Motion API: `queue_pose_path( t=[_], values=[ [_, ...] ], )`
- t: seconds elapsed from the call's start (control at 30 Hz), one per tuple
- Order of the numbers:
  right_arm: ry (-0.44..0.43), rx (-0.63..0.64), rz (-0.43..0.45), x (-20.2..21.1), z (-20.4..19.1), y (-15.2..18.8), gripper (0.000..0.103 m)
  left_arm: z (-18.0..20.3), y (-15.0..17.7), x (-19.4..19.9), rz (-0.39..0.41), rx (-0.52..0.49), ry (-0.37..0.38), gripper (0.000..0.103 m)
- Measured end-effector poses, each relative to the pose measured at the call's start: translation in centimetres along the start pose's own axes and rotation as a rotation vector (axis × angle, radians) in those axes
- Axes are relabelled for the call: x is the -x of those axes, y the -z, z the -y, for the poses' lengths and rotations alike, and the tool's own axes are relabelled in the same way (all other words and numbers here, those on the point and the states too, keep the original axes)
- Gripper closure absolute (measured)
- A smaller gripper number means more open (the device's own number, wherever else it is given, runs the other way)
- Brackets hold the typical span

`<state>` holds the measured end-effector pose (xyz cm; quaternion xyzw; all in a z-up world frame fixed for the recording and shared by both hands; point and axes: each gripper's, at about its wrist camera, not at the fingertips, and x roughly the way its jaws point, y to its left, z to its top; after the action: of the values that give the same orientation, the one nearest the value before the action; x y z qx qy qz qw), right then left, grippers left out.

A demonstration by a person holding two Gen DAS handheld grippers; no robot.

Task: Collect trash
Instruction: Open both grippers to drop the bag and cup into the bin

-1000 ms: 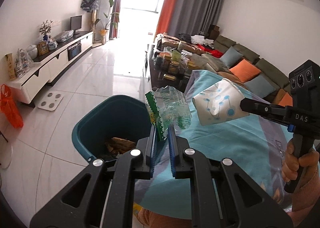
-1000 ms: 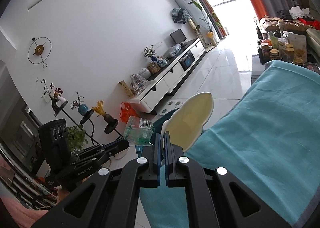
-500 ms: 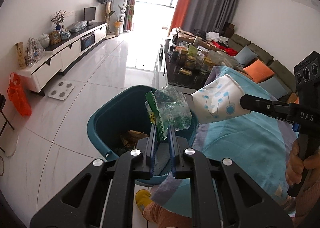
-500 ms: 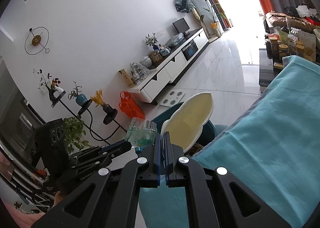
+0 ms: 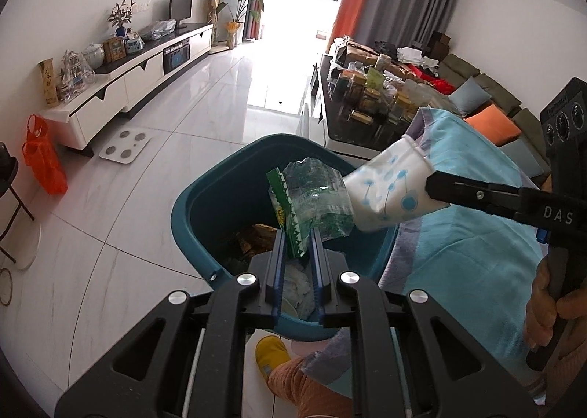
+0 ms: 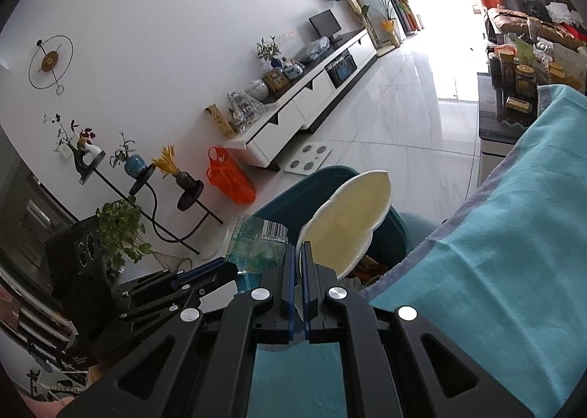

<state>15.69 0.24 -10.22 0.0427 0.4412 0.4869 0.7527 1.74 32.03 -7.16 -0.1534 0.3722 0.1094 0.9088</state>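
- A bright living room with a pale tiled floor, a long white TV cabinet (image 5: 139, 77) on one wall and a sofa opposite; close by, a teal cloth (image 5: 473, 245) covers a table edge, and a teal bin (image 5: 205, 212) stands on the floor against it
- The left gripper (image 5: 298, 245) has its jaws nearly together, with the green edge of a clear crinkled plastic wrapper (image 5: 315, 203) between them; the jaws have just been easing apart and a slim gap shows beside the film, so the hold looks loose. The wrapper hangs over the bin's mouth
- The right gripper (image 6: 298, 256) is clamped tight on the rim of a paper cup (image 6: 348, 223) squashed flat, held over the bin's table-side rim
- Handling, as I judge it: both pieces are feather-light and floppy. The film is slick and will slide out at the slightest opening; pinch it at the stiffer printed seam. The cup is soft card, best taken by its rim, and cannot break
- The left view looks down into the bin, showing brown scraps and white paper already there, the cup's blue-patterned outside, and a yellow slipper (image 5: 271, 352)
- The right view hides the bin's inside but shows the cup's cream interior and the wrapper's barcode
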Motion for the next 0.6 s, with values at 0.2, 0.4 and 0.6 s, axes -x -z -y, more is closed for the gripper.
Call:
queue_pose_path(
  t=[0.2, 0.4, 0.6],
  values=[
    [0.008, -0.017, -0.023, -1.2, 0.2, -0.1, 0.097, -0.1, 0.0, -1.7, -0.026, 0.017, -0.001, 0.075],
    [0.006, -0.033, -0.015, -0.3, 0.6, 0.2, 0.095, 0.3, 0.5, -3.3, -0.049, 0.02, 0.0, 0.068],
    [0.003, -0.033, 0.018, 2.3, 1.0, 0.8, 0.087, 1.4, 0.7, -2.0, -0.005, 0.001, 0.036, 0.064]
  ],
)
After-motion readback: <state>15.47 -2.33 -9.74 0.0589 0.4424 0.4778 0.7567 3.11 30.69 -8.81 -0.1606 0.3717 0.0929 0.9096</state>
